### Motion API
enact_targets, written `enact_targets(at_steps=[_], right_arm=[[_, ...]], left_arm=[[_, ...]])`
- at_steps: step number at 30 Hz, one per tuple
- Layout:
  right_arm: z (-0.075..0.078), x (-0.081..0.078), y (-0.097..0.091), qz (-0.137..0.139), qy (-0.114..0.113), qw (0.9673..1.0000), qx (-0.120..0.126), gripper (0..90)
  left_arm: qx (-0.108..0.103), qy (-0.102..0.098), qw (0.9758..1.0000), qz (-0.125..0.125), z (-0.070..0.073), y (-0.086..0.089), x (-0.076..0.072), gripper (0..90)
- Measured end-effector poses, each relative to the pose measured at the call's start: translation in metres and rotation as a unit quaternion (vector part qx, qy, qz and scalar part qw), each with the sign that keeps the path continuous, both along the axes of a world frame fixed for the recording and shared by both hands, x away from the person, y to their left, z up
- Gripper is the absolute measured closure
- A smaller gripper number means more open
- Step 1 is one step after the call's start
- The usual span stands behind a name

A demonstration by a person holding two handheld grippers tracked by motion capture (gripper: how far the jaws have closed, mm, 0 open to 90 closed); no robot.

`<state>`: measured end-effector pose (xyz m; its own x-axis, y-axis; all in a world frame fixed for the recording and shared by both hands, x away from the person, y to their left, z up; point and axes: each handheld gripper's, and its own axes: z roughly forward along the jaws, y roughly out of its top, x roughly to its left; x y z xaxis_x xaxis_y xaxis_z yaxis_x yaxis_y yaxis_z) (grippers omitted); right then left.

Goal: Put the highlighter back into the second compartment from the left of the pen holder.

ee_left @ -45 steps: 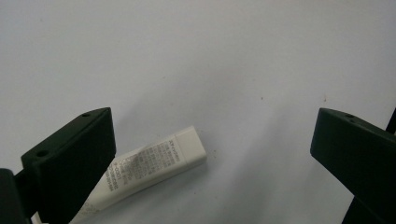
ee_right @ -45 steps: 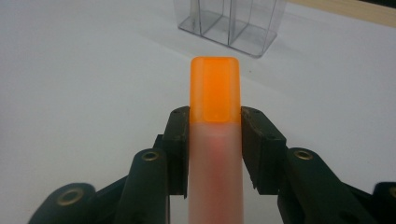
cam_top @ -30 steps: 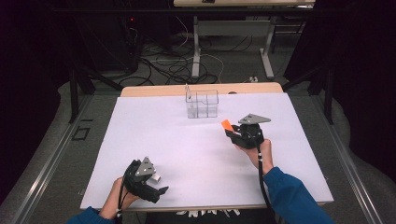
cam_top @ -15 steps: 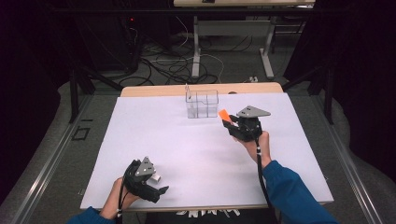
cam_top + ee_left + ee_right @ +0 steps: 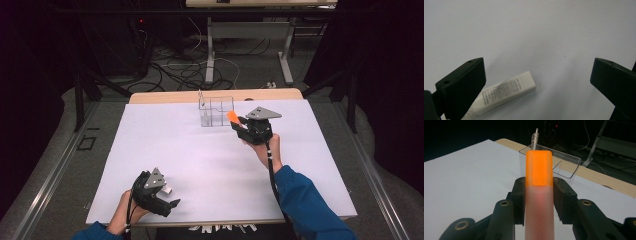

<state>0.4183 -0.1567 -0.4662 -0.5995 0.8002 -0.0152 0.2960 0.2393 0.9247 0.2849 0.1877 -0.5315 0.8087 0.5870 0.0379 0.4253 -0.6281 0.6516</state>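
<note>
My right gripper (image 5: 239,123) clamps an orange-capped tube (image 5: 539,195) just beside the clear divided organizer (image 5: 216,111) near the desk's (image 5: 150,130) far edge. My left gripper (image 5: 167,199), jaws spread wide, rests at the near edge over a white tube (image 5: 504,93), not pressing it.

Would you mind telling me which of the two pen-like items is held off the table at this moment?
The orange-capped marker, clamped in the right gripper near the clear organizer. The white tube lies flat on the table between the open left gripper's jaws.
</note>
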Motion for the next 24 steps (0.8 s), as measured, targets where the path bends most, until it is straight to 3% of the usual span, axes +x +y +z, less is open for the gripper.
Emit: enact_targets(at_steps=[24], right_arm=[[0.018,0.042,0.026,-0.002,-0.027,0.9995,0.015,64.7]], left_arm=[[-0.004,-0.003,1.0,0.0,0.0,0.0,0.0,0.2]])
